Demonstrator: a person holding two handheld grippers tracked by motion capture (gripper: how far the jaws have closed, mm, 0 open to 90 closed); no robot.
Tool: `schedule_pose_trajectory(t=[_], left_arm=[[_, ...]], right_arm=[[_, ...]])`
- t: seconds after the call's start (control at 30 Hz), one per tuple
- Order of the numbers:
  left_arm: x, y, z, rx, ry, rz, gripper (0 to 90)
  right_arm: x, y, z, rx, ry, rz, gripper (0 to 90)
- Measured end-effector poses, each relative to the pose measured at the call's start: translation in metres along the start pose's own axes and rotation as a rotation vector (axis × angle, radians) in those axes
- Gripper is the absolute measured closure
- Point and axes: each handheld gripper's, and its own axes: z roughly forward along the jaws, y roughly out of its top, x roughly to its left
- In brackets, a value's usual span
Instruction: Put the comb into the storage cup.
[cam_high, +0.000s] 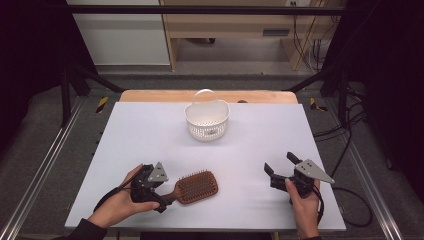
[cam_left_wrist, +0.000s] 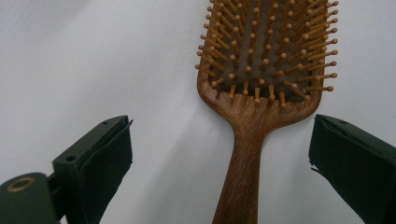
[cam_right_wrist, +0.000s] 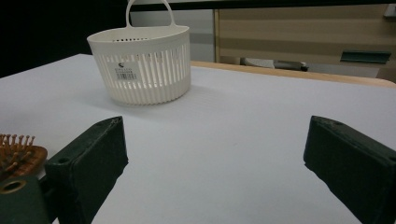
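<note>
A wooden paddle hairbrush (cam_high: 197, 187) lies bristles up near the table's front left, its handle pointing left. My left gripper (cam_high: 164, 192) is open, with one jaw on each side of the handle (cam_left_wrist: 243, 172) and a gap to each. Seen from the left gripper (cam_left_wrist: 222, 140) itself, the brush head (cam_left_wrist: 266, 51) lies straight ahead. My right gripper (cam_high: 280, 163) is open and empty at the front right, just above the table. It (cam_right_wrist: 217, 140) faces a white slotted basket (cam_right_wrist: 144, 70), and the brush's edge (cam_right_wrist: 16, 151) shows at its left.
The white basket (cam_high: 206, 120) with a hoop handle stands at the back middle of the white table (cam_high: 140, 130). Metal rails run along both sides of the table. Cables lie on the floor to the right.
</note>
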Motion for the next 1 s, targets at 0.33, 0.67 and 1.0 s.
schedule_pose_trajectory(t=[0.33, 0.67, 1.0], left_arm=[[0.003, -0.006, 0.001, 0.039, -0.028, 0.000, 13.3], [-0.001, -0.007, 0.009, 0.100, -0.075, 0.032, 33.2], [0.000, 0.002, 0.021, 0.158, -0.124, 0.045, 54.5]], right_arm=[[0.000, -0.001, 0.001, 0.007, -0.002, -0.001, 6.2], [-0.001, 0.000, 0.000, 0.000, -0.002, 0.006, 6.2], [-0.002, 0.000, 0.000, 0.001, -0.001, 0.010, 6.2]])
